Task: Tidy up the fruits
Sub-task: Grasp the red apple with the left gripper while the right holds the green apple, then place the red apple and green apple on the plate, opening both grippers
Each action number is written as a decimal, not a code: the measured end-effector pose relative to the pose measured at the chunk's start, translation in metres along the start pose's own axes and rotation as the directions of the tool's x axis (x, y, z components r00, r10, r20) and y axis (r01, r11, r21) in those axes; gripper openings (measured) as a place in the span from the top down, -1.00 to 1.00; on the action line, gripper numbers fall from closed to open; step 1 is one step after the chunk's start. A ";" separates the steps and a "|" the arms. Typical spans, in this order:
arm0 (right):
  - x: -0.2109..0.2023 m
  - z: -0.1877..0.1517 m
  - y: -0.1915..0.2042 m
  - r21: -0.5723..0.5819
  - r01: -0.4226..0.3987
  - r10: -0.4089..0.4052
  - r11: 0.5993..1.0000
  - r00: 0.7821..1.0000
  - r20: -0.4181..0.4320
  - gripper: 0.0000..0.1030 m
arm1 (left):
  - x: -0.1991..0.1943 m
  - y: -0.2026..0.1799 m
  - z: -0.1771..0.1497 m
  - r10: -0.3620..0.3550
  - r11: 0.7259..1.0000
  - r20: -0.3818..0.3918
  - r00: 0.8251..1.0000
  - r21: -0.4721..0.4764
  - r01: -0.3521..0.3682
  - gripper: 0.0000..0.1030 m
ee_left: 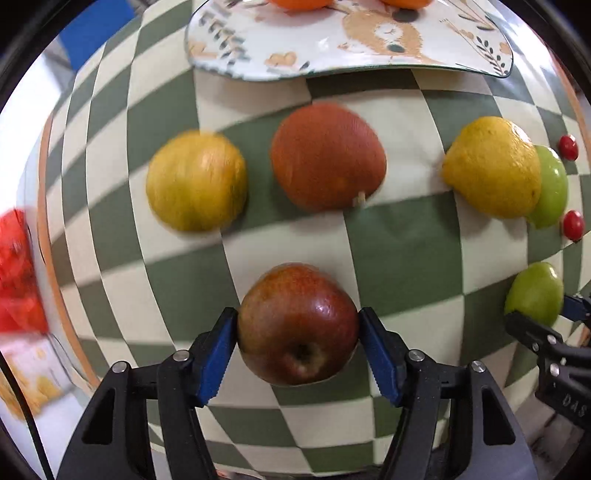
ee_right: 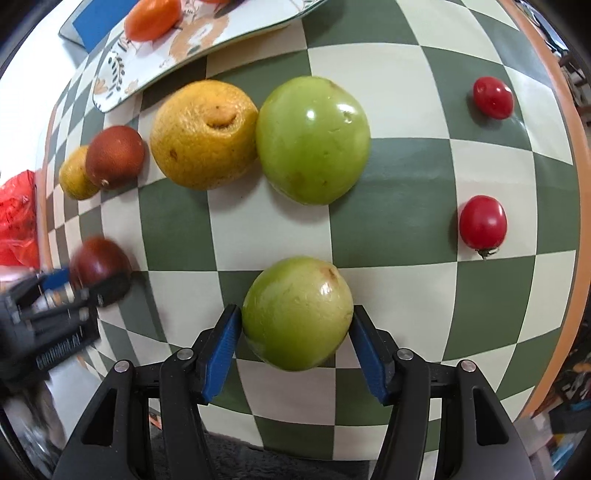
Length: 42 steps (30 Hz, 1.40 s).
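Observation:
In the left wrist view my left gripper is shut on a dark red apple, its blue pads pressed to both sides, low over the green-and-cream checked cloth. In the right wrist view my right gripper is shut on a pale green round fruit in the same way. Each gripper shows in the other view: the right gripper with the green fruit at the right edge, the left gripper with the apple at the left edge, blurred.
Beyond the grippers lie a yellow-green citrus, a red-brown fruit, a lemon, a large green fruit and two cherry tomatoes. A patterned plate holds orange fruit. A red bag lies left.

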State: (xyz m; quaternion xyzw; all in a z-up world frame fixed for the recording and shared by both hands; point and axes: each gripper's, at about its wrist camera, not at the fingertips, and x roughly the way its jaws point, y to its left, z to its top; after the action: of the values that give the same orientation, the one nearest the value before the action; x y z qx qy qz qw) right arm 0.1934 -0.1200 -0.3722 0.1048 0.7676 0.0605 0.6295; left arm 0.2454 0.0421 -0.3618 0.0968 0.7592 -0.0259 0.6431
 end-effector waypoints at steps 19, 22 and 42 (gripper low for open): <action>-0.011 -0.002 -0.009 -0.096 0.108 -0.105 0.990 0.994 0.035 -0.18 | 0.010 0.008 -0.039 -0.108 0.982 0.012 0.994 -0.154 0.109 -0.24; -0.013 -0.001 -0.024 -0.029 0.063 -0.062 0.998 0.998 0.024 -0.19 | 0.015 0.009 -0.040 -0.111 0.981 0.018 0.994 -0.159 0.112 -0.24; -0.081 0.004 0.002 -0.056 -0.067 0.076 0.996 0.980 0.185 -0.15 | -0.068 0.003 -0.033 -0.216 0.957 0.125 0.968 -0.170 0.235 -0.23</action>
State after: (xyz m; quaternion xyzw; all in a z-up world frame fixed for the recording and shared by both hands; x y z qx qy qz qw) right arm 0.2121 -0.1372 -0.2956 0.1219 0.6990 0.0920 0.6986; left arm 0.2241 0.0430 -0.2892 -0.0515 0.7297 -0.0344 0.6810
